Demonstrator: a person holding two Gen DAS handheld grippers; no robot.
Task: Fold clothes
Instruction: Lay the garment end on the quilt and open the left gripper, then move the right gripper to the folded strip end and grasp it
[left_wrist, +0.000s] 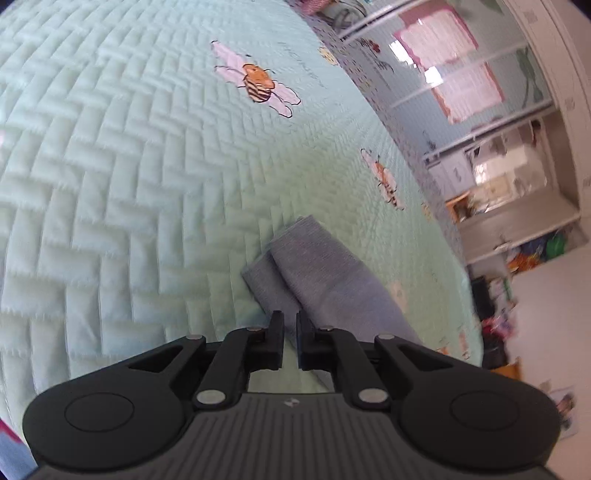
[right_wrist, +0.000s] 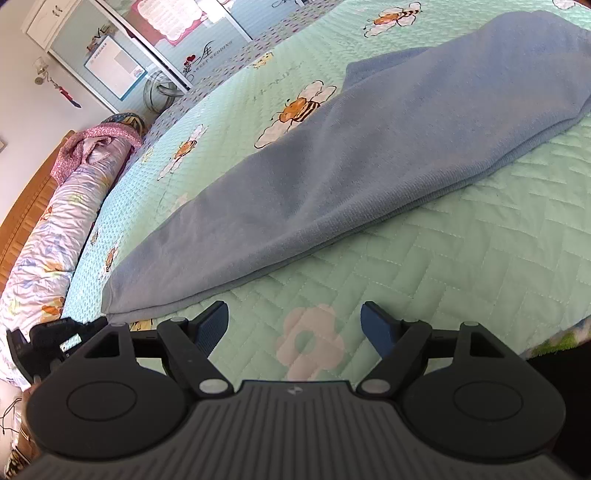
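Left gripper (left_wrist: 290, 319): black fingers nearly pressed together, narrow slit between; tips over edge of blue garment (left_wrist: 325, 280), cannot tell if cloth pinched. Right gripper (right_wrist: 294, 317): jaws spread wide, ribbed blue pads (right_wrist: 213, 325), nothing between, hovering above quilt (right_wrist: 461, 266) just short of garment's near edge. Garment soft, fleecy knit, folded into long layered strip lying flat across bed. Quilt mint green, herringbone stitching, printed bees and white flowers. Floral bolster (right_wrist: 62, 221) along wooden headboard (right_wrist: 26, 206).

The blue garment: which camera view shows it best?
The right wrist view: the garment lies there nearly whole, folded lengthwise on the bed. The left wrist view shows only one narrow end beyond the left gripper.
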